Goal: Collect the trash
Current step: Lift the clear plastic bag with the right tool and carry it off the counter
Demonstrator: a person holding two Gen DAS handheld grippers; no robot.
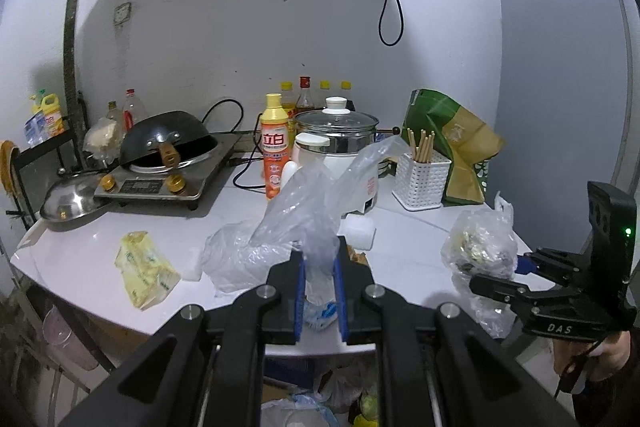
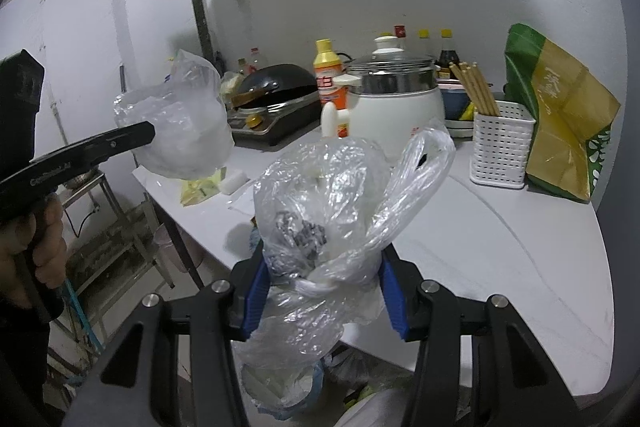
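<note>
The white table carries a yellow wrapper, stove and basket.

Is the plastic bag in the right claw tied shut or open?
Tied shut: the bag is knotted between the right claw fingers.

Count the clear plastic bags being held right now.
2. One clear bag is clamped in the left gripper; a knotted bag with dark scraps is clamped in the right gripper.
</note>
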